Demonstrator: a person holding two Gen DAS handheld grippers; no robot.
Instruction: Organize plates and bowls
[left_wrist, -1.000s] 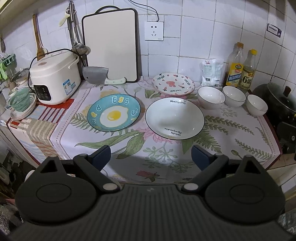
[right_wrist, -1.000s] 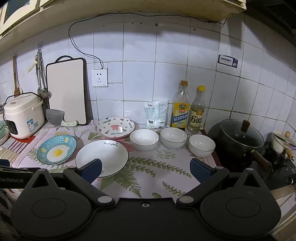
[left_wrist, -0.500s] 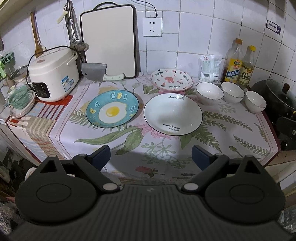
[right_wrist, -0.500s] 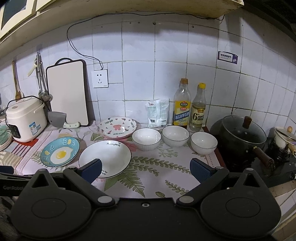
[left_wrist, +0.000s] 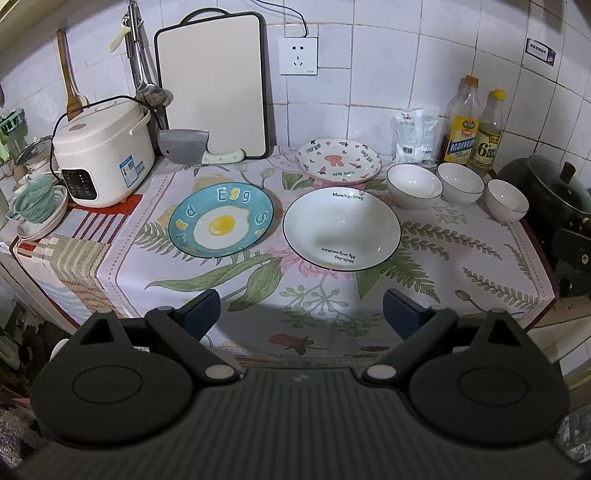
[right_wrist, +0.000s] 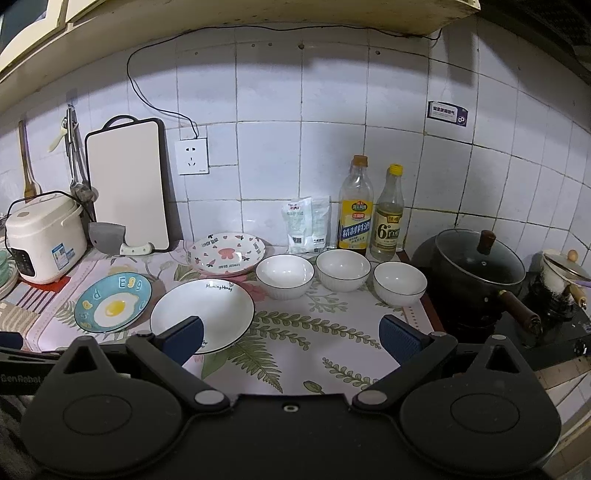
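Observation:
Three plates lie on the flowered cloth: a blue egg plate (left_wrist: 221, 220) (right_wrist: 113, 302), a white plate with a black rim (left_wrist: 341, 228) (right_wrist: 207, 310) and a pink patterned plate (left_wrist: 338, 160) (right_wrist: 226, 254) at the back. Three white bowls stand in a row to the right: (left_wrist: 414, 181) (right_wrist: 284, 276), (left_wrist: 460, 183) (right_wrist: 343, 269), (left_wrist: 506, 199) (right_wrist: 400, 283). My left gripper (left_wrist: 301, 314) is open and empty above the counter's front edge. My right gripper (right_wrist: 291, 338) is open and empty, its left finger in front of the white plate.
A rice cooker (left_wrist: 101, 168), a cleaver (left_wrist: 188, 149) and a cutting board (left_wrist: 212, 85) are at the back left. Two bottles (right_wrist: 371, 210) and a packet (right_wrist: 306, 223) stand by the wall. A black pot (right_wrist: 480, 273) sits on the stove at right.
Both views have shifted slightly; the left gripper has drawn back and up a little from the counter. Both grippers stay open. No dish has moved.

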